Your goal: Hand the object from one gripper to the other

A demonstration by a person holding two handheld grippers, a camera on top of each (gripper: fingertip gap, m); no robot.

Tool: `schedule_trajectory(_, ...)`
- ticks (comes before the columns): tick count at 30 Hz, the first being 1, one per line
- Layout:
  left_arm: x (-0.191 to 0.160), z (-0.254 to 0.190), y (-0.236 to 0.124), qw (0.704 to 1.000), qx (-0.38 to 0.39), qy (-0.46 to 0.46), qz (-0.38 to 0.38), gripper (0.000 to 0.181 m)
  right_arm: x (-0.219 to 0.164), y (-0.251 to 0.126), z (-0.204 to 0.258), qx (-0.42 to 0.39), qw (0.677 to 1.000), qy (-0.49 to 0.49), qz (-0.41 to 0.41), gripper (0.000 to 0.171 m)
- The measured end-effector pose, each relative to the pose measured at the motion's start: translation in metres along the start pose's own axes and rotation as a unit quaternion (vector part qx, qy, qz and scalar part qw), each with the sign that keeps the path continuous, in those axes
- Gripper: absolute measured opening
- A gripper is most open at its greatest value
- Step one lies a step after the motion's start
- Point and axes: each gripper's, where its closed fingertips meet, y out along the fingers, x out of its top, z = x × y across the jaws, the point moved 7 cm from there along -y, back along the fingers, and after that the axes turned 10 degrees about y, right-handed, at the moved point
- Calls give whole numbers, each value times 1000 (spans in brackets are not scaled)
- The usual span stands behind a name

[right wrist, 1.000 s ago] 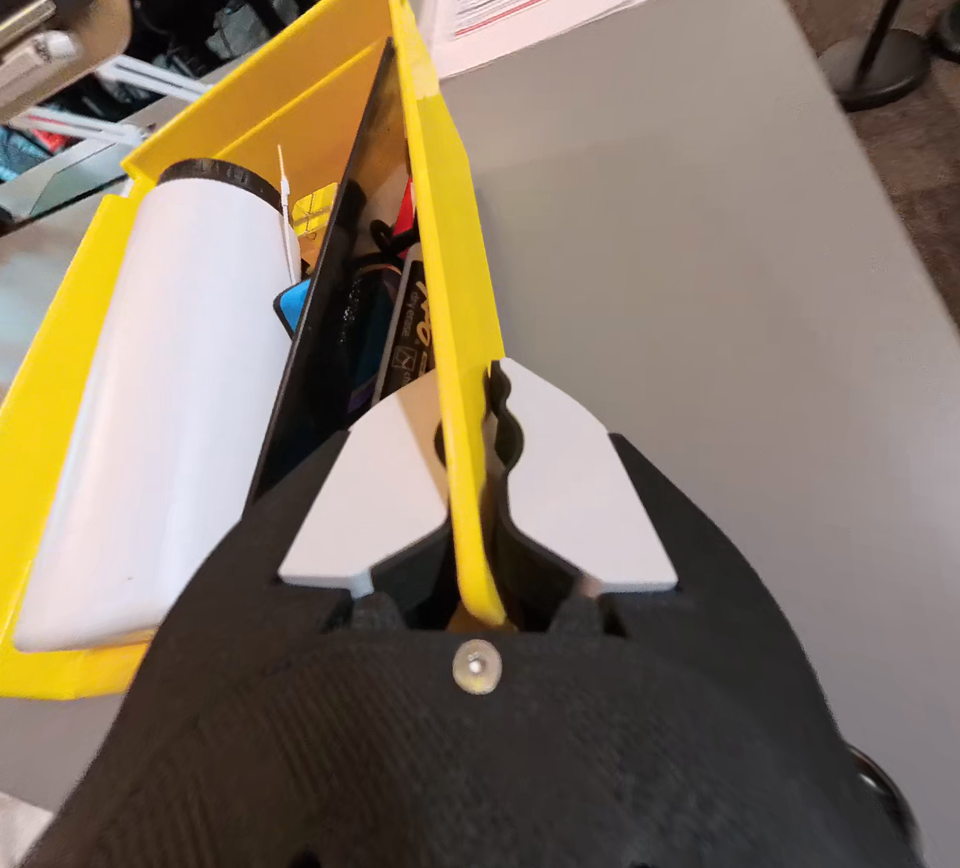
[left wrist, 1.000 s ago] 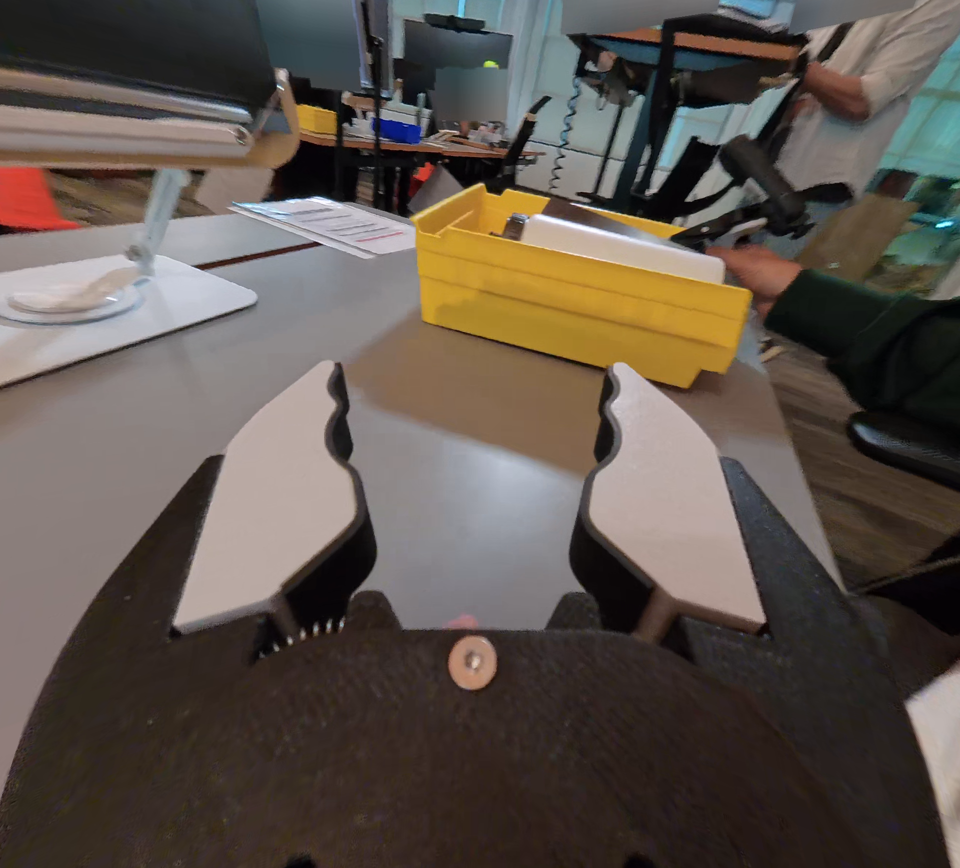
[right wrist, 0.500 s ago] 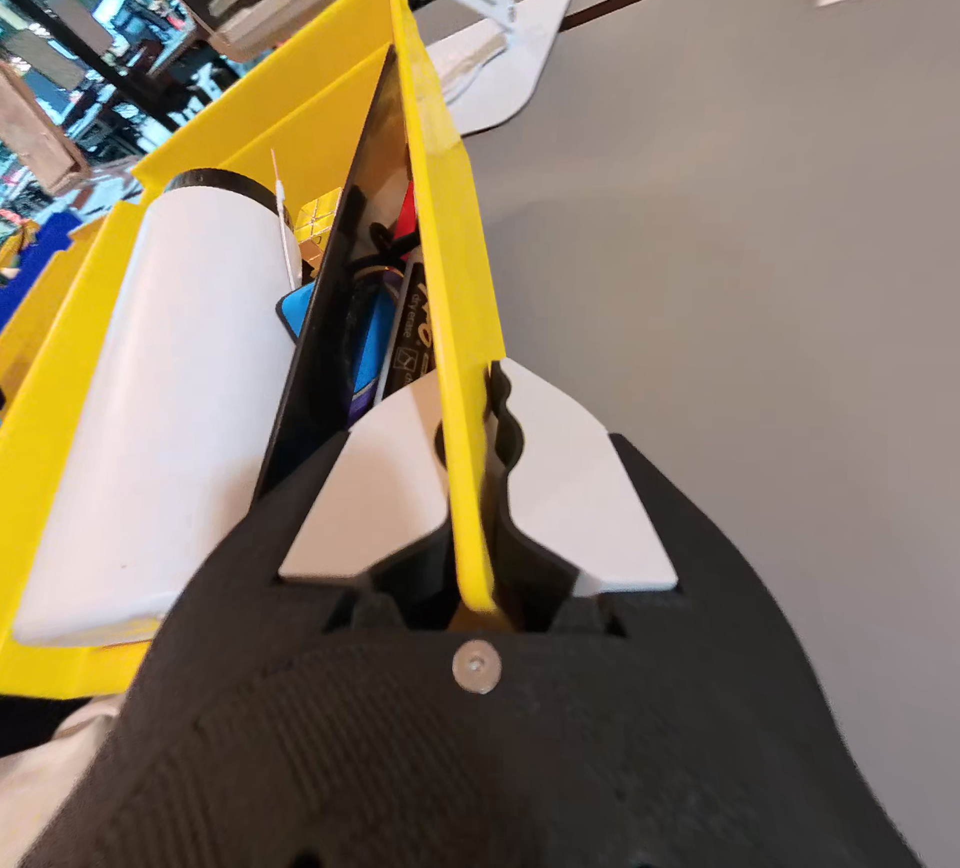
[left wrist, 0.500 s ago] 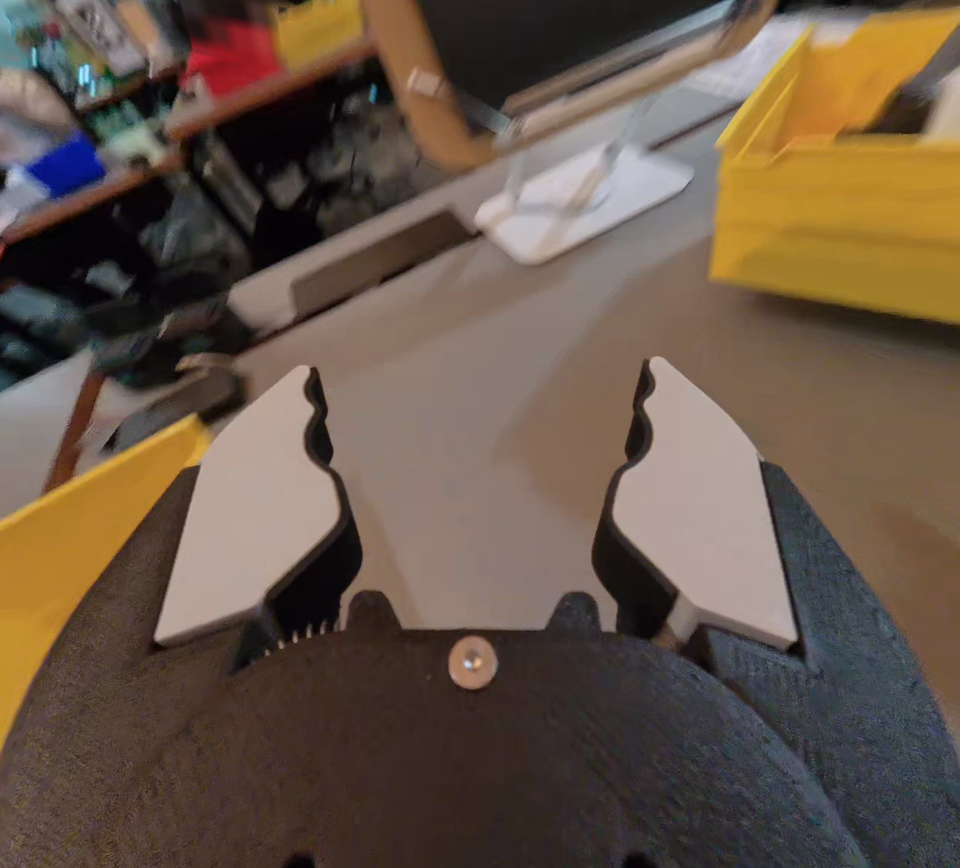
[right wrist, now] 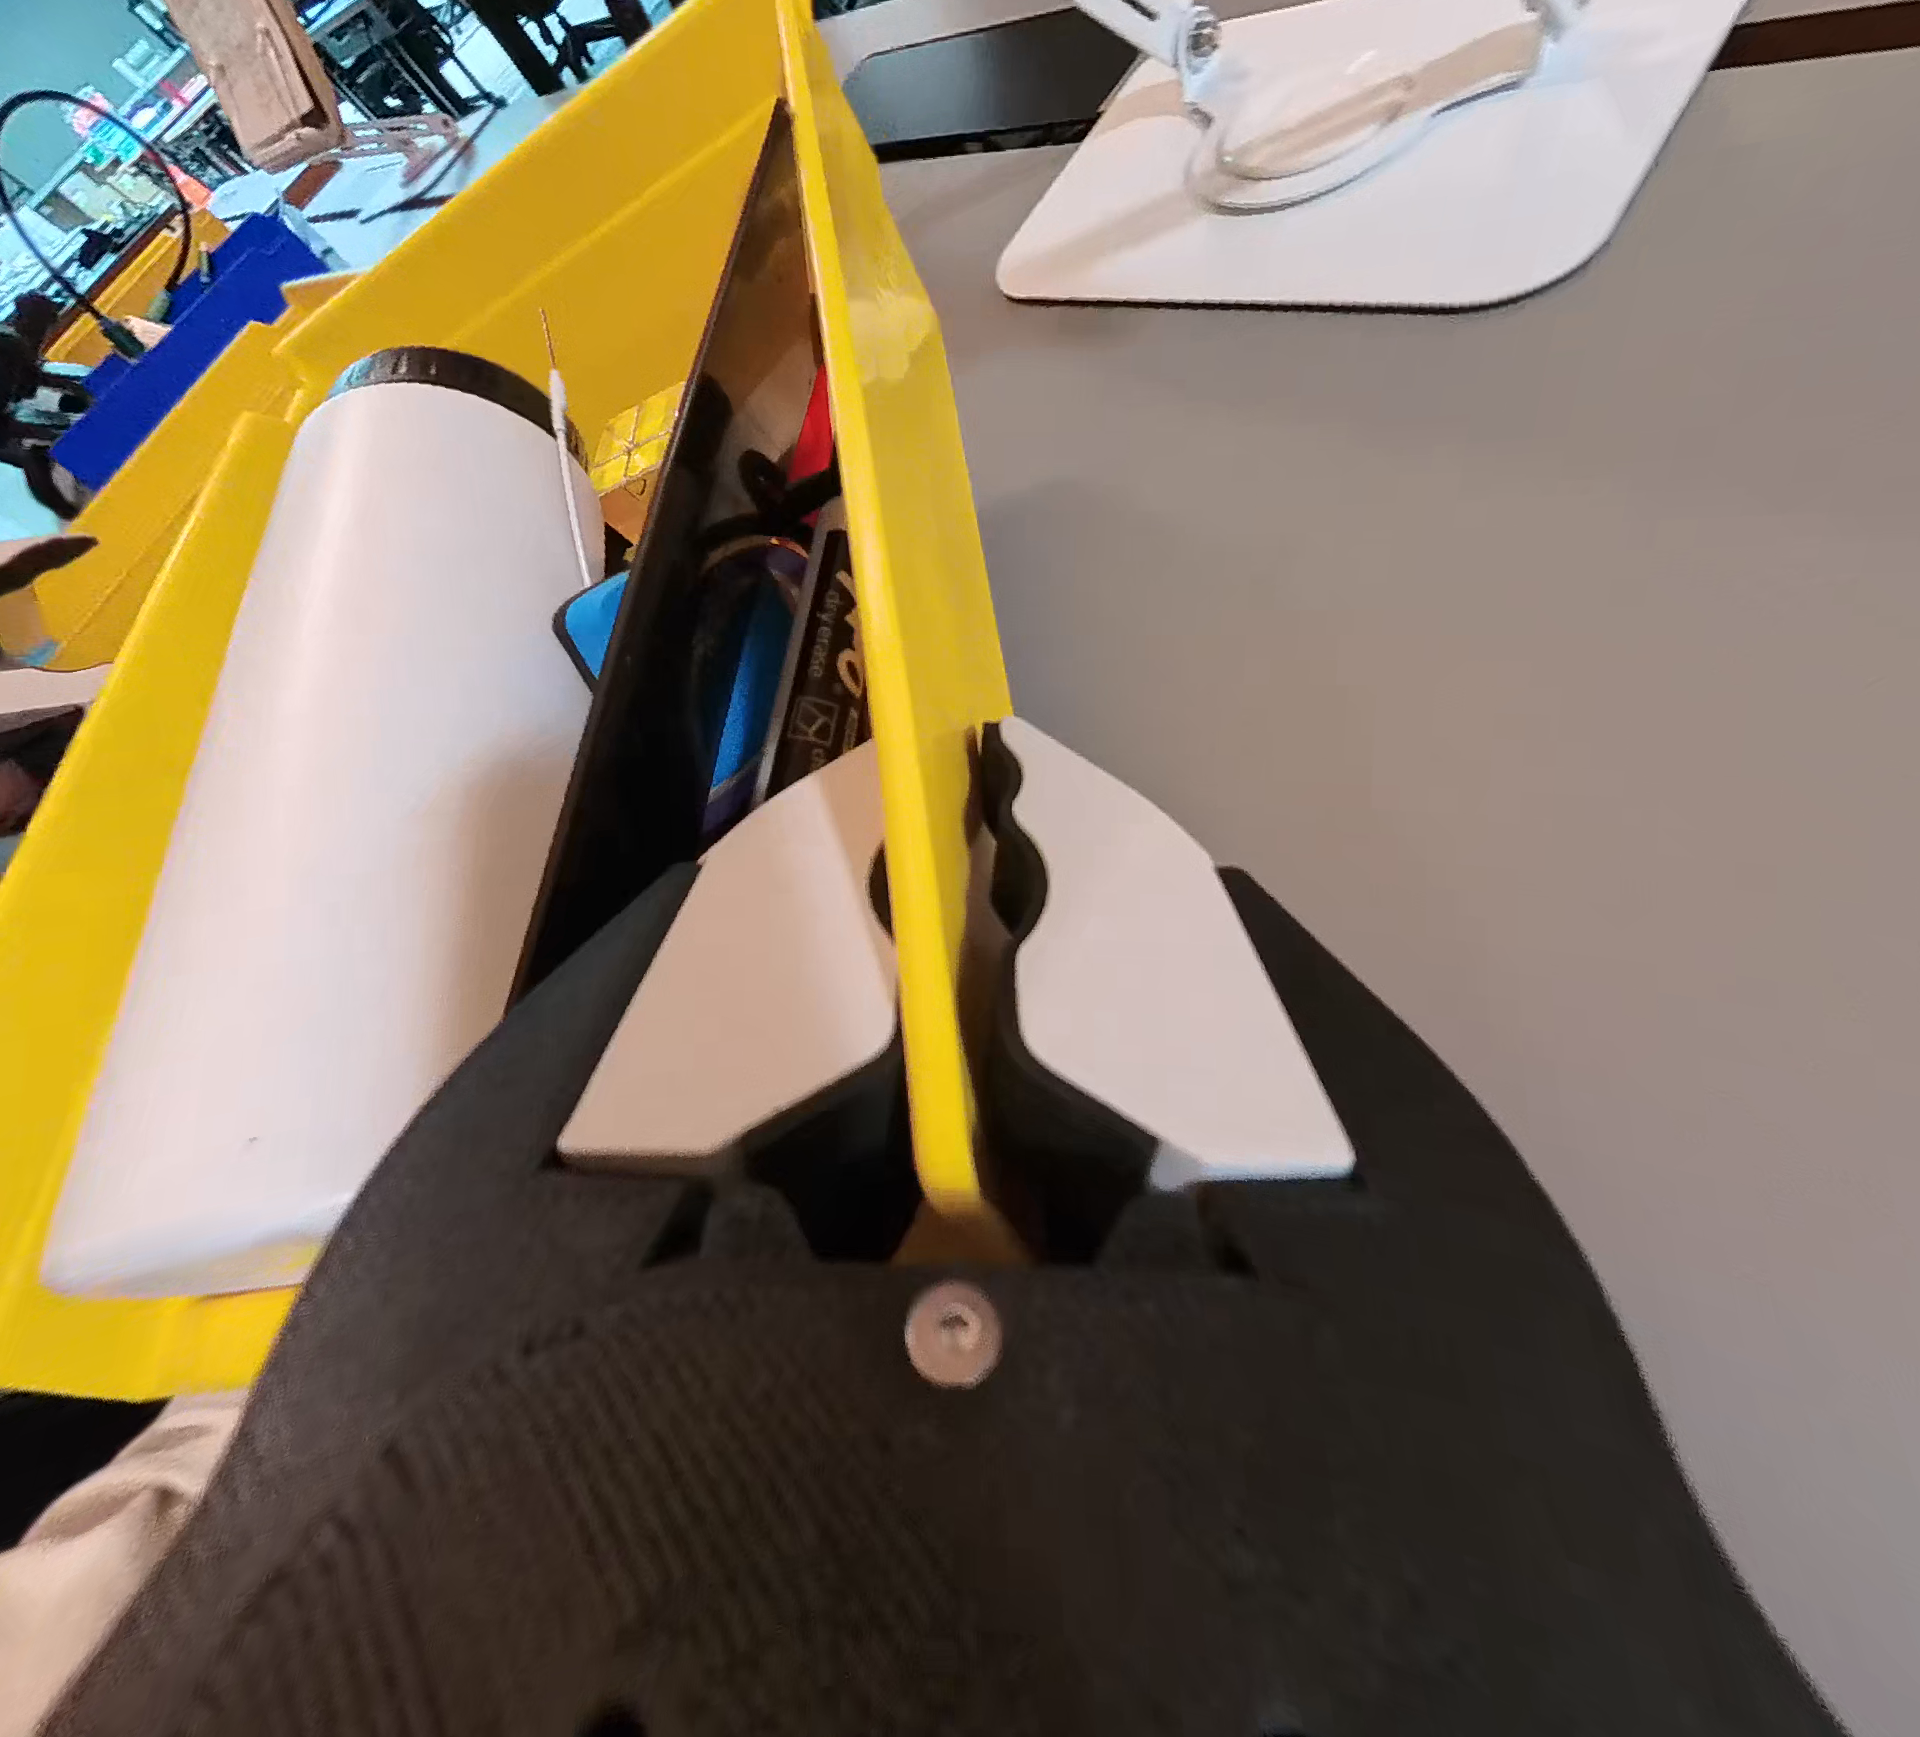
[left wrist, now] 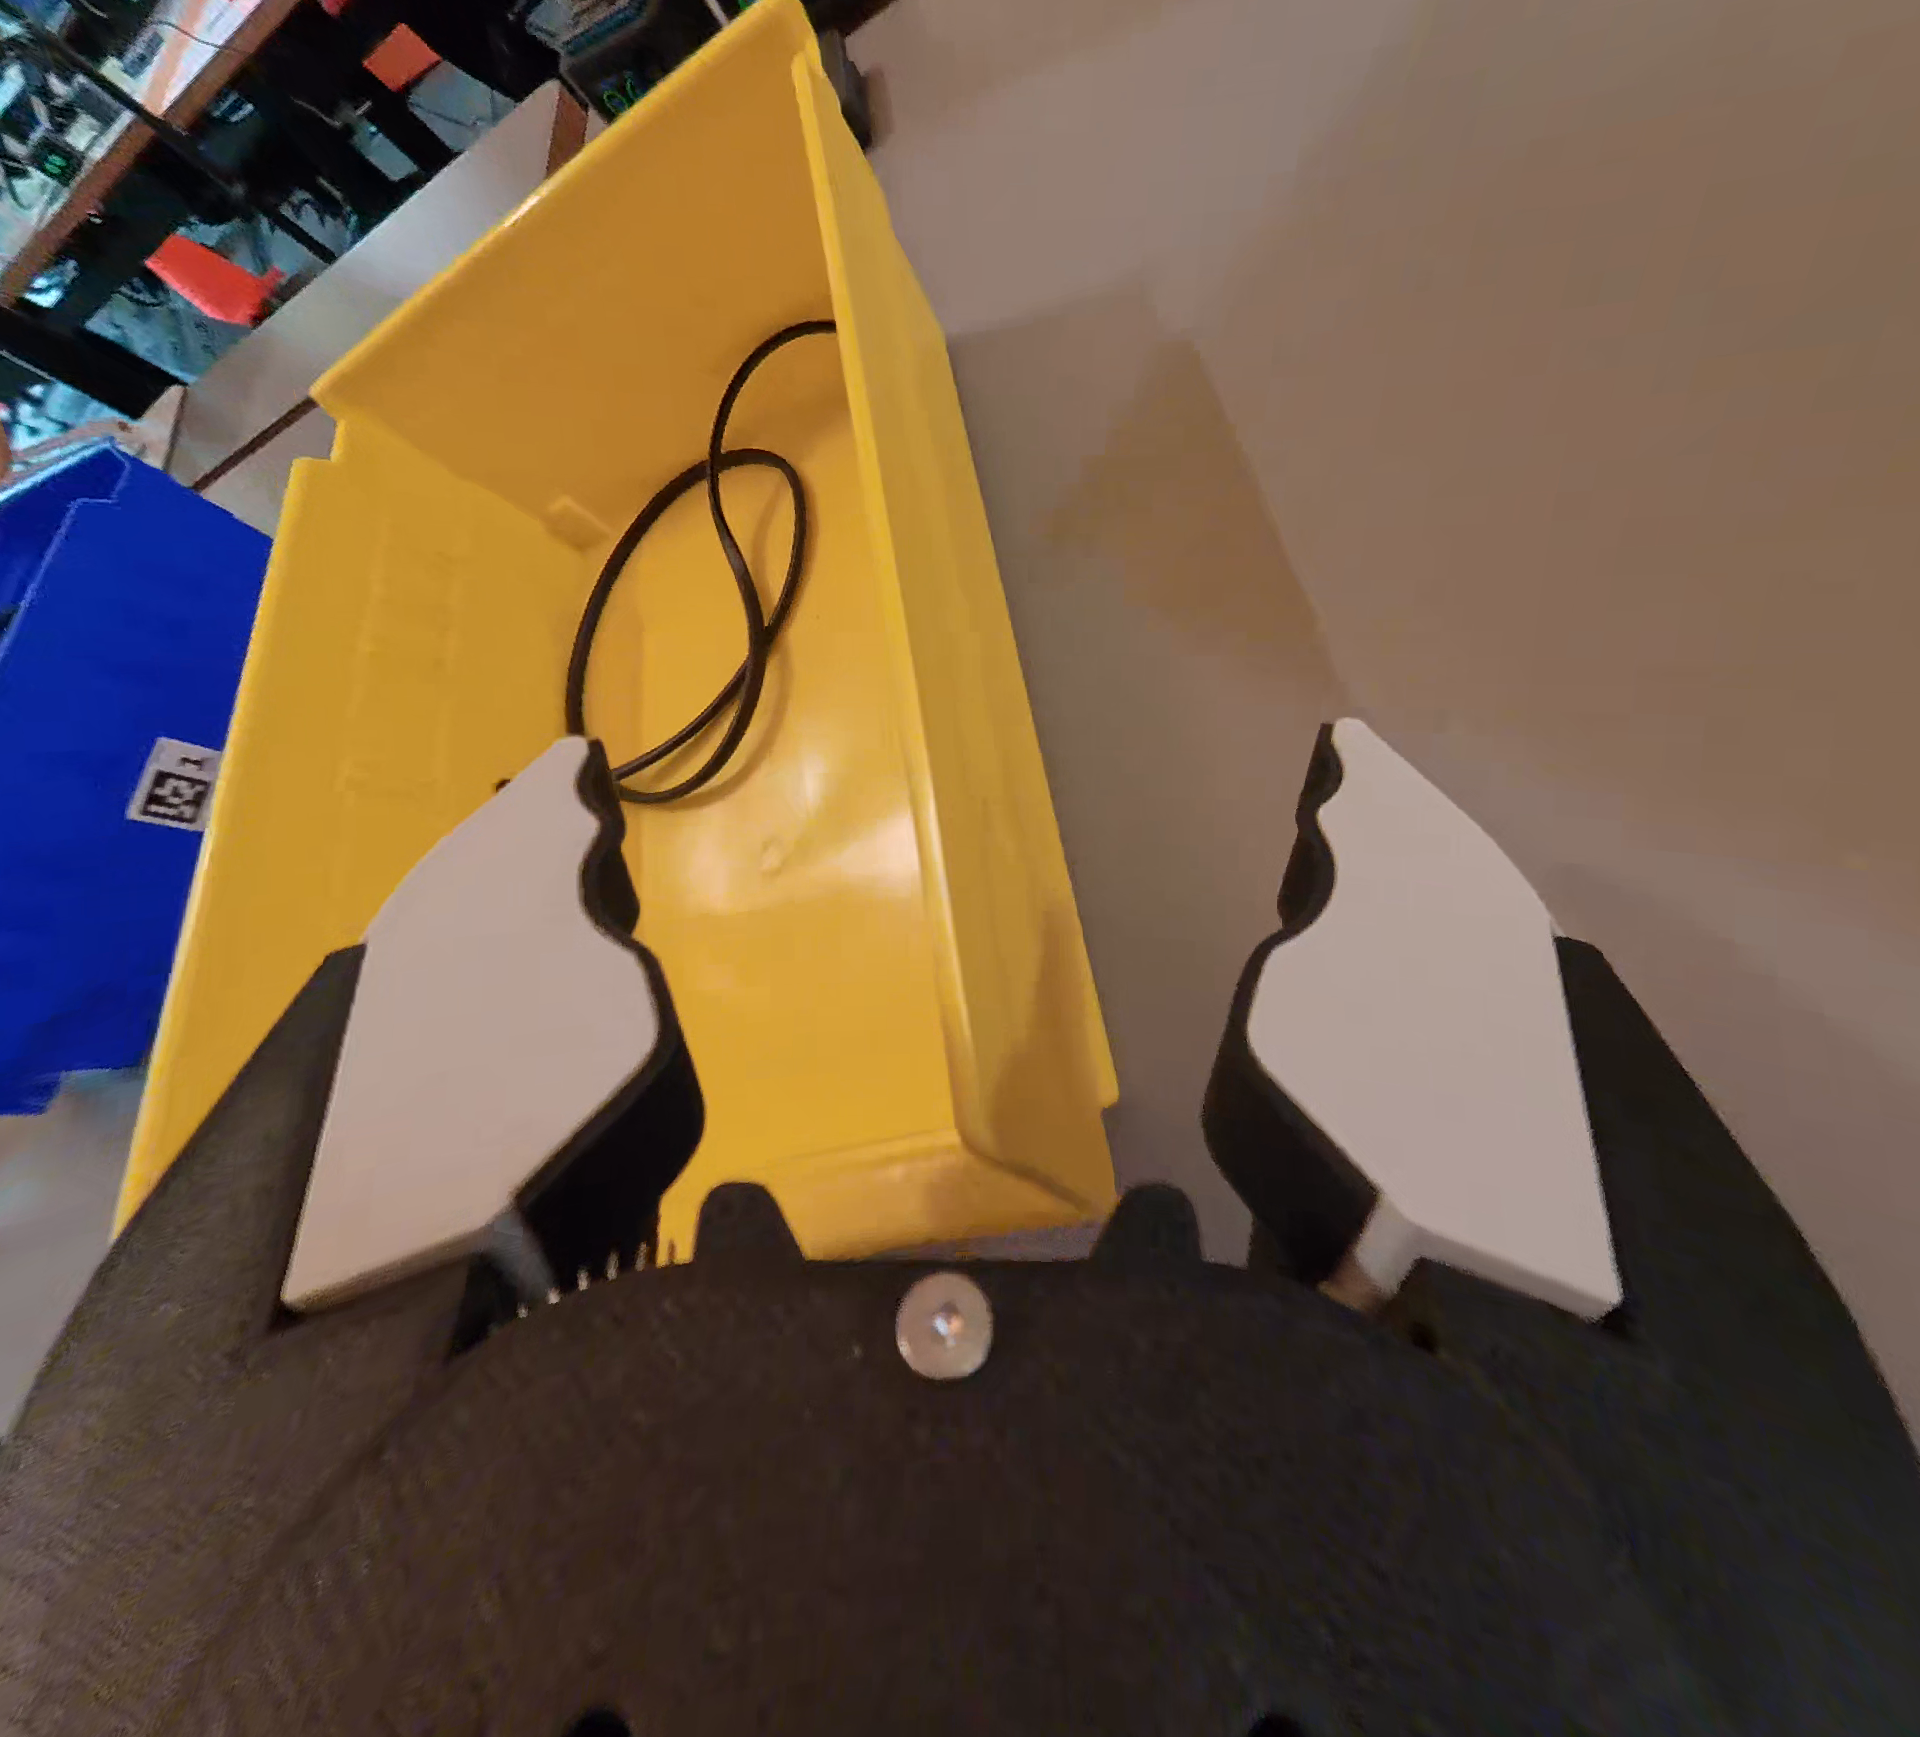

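Observation:
My right gripper point(right wrist: 940, 742) is shut on the side wall of a full yellow bin point(right wrist: 894, 399) and holds it over the grey table. That bin holds a white bottle point(right wrist: 312, 804), a black flat panel point(right wrist: 665, 648), a marker point(right wrist: 821, 648) and other small items. My left gripper point(left wrist: 956, 742) is open and empty. It hangs over the right wall of a second yellow bin point(left wrist: 904, 648), which holds only a looped black cable point(left wrist: 707, 607).
A blue bin point(left wrist: 94, 752) stands left of the second yellow bin. A white monitor stand base point(right wrist: 1403, 129) sits on the grey table point(right wrist: 1507, 752) to the right. Shelves and desks with clutter lie beyond the table's far edge. The tips of one gripper are about 50 cm away from the tips of the other.
My left gripper has swung left and tipped down, from facing the full bin to over the second yellow bin with the cable. My right gripper has carried the full bin toward the monitor stand.

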Motion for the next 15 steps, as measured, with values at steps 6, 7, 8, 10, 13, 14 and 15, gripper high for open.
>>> schedule_trajectory(6, 13, 4, -23, 997, 2, -20, -80, 119, 3, 7, 0, 11, 1000, 6, 5, 10)
schedule_trajectory(7, 18, 3, -27, 996, 7, -11, -90, 119, 3, 5, -3, 5, 1000, 6, 3, 9)
schedule_trajectory(8, 23, 2, -30, 995, 10, -3, -99, 119, 4, 1, -7, -3, 1000, 6, -1, 9)
schedule_trajectory(10, 35, -1, -34, 993, 12, 11, -116, 120, 3, -11, -17, -23, 1000, 10, -12, 10)
schedule_trajectory(13, 54, -7, -38, 989, 0, 14, -148, 120, 1, -39, -38, -58, 997, 27, -35, 9)
schedule_trajectory(14, 60, -8, -38, 987, -7, 11, -157, 120, -1, -50, -47, -70, 996, 36, -44, 9)
schedule_trajectory(15, 65, -9, -38, 986, -15, 7, -167, 120, -3, -63, -56, -84, 994, 44, -55, 9)
